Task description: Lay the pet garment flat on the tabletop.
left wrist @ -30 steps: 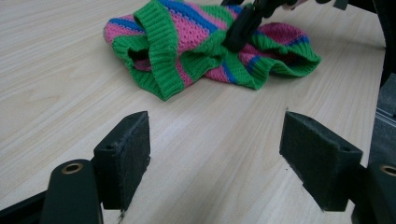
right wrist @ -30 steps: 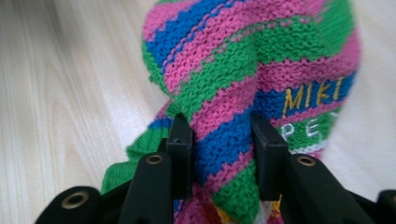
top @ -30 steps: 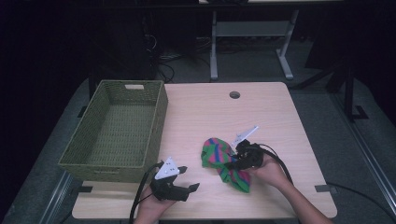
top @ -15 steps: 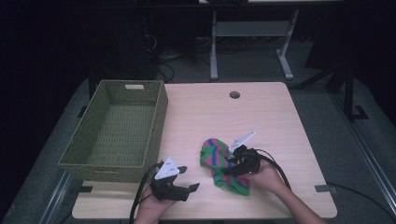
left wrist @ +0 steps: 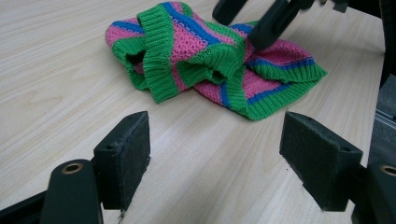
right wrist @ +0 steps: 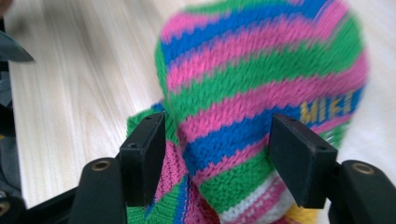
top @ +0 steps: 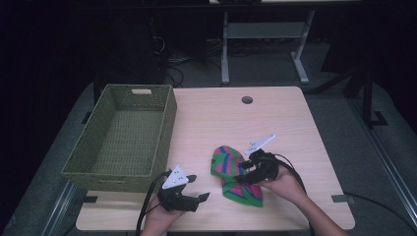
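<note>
**Right claw loosened over striped knit**

Right hand (top: 287, 184) reaching in from the bottom edge, wrist angled left, right claw (top: 244, 174) low over the knit garment (top: 231, 172). Jaws just been opening, now parted, the striped knit between them but not pinched. Left hand (top: 160, 219) resting near the table's (top: 221, 123) front edge, left claw (top: 196, 189) wide open, holding nothing, aimed at the garment. One garment, crumpled on the table right of centre; one woven basket (top: 169, 123) at left; two claws
</note>
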Tool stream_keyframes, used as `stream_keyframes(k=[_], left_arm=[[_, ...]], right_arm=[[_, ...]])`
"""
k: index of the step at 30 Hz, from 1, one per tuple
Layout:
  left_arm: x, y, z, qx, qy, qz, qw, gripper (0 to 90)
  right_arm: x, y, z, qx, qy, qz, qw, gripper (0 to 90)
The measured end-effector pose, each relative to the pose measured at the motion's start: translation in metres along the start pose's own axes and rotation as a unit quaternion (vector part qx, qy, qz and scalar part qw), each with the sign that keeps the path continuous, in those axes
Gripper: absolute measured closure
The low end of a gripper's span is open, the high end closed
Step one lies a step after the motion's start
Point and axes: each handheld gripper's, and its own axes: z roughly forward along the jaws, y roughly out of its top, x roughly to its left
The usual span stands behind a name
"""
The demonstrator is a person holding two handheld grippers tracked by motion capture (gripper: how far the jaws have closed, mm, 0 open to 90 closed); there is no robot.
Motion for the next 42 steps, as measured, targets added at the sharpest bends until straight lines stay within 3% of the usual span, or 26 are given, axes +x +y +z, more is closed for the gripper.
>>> stream_keyframes(k=[6, 9, 11, 14, 19, 25, 27, 31, 42], left_arm=[[0.0, 0.0, 0.0, 0.0, 0.0, 0.0, 1.0, 24.2], [0.0, 0.0, 0.0, 0.0, 0.0, 0.003, 1.0, 24.2], [0.0, 0.0, 0.0, 0.003, 0.001, 0.005, 1.0, 24.2], [0.001, 0.0, 0.0, -0.001, 0.0, 0.003, 1.0, 24.2], [0.001, -0.001, -0.001, -0.002, -0.001, -0.001, 1.0, 24.1], [0.001, 0.0, -0.002, -0.001, 0.0, 0.001, 1.0, 24.2], [0.001, 0.0, -0.002, -0.004, 0.0, -0.001, 1.0, 24.2], [0.001, -0.001, -0.002, -0.001, -0.001, -0.001, 1.0, 24.2], [0.001, 0.0, -0.003, -0.004, 0.001, 0.0, 1.0, 24.2]], right_arm=[[0.009, 0.014, -0.015, -0.018, -0.004, -0.02, 0.9996, 44.7], [0.023, 0.026, -0.013, -0.015, 0.003, -0.046, 0.9988, 51.7], [0.03, 0.032, -0.008, -0.01, 0.007, -0.065, 0.9978, 52.7], [0.034, 0.036, 0.0, -0.001, 0.009, -0.075, 0.9971, 53.8], [0.036, 0.042, 0.027, 0.04, -0.023, -0.106, 0.9932, 59.3], [0.022, 0.034, 0.05, 0.08, -0.025, -0.087, 0.9927, 71.7], [0.021, 0.033, 0.052, 0.081, -0.028, -0.088, 0.9924, 72.8], [0.015, 0.027, 0.053, 0.064, -0.019, -0.07, 0.9953, 75.7], [0.016, 0.027, 0.049, 0.054, -0.021, -0.076, 0.9954, 79.1]])
